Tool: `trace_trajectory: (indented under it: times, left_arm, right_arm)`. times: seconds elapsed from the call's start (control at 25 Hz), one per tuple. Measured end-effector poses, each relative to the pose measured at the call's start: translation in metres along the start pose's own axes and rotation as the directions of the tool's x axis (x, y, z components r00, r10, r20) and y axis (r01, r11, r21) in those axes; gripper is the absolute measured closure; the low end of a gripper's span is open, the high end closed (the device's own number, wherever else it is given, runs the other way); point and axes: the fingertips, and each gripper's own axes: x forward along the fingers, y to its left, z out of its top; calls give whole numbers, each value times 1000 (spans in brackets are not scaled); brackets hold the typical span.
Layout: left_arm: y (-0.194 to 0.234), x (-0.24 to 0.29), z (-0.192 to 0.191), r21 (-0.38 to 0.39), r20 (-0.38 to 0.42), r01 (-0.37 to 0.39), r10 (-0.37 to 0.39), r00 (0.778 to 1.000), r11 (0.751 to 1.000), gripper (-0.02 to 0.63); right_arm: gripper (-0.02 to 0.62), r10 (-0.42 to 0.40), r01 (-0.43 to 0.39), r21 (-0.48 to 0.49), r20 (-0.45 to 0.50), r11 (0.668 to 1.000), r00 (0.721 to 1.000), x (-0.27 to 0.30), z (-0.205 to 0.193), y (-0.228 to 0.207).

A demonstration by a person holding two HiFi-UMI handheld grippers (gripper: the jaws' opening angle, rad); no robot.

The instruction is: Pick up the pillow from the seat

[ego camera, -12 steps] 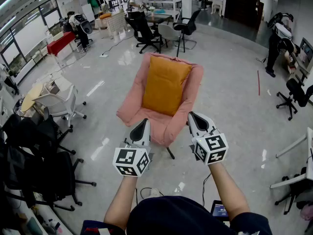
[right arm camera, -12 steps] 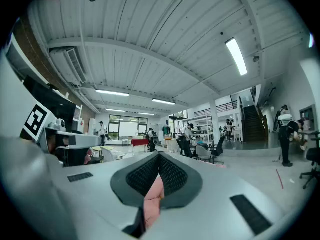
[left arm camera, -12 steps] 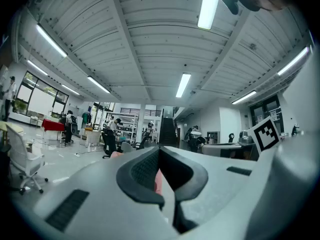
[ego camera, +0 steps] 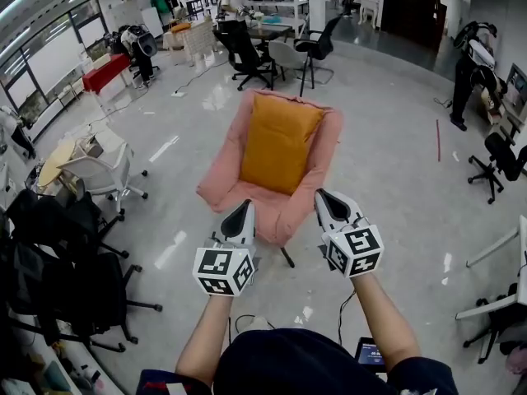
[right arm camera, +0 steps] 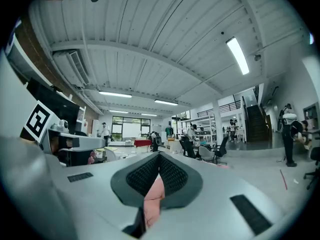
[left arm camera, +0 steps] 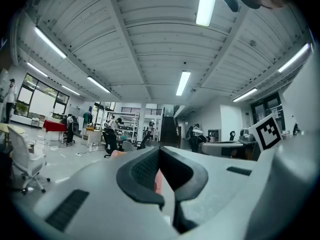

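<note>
A wide workshop hall spread out under strip lights, its glossy grey floor (ego camera: 387, 163) crowded along the left edge by black office chairs (ego camera: 82, 253). At centre stood a pink armchair (ego camera: 216, 183). The orange pillow (ego camera: 278, 142) was propped against its backrest, lower edge on the seat, back from the front edge. On the near side of that front edge the left tool (ego camera: 244, 208) and right tool (ego camera: 323, 196) were held level, each clamped together on nothing. They appeared squared up for the approach, the pillow untouched.
</note>
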Motion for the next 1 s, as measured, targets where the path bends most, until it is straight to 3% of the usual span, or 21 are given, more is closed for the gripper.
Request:
trace_trajectory:
  times: [0.72,1.0]
  left_arm:
    - [5,11,-15,8,-25,-49,49,998,999,603]
    - [30,31,-18,7,-35,-59,59,998,998,603]
  right_arm:
    - [578,31,-30,18,-11,999,999,12,-11,-16]
    - [578,40,-40,17,-26,999,999,44,-14,-20]
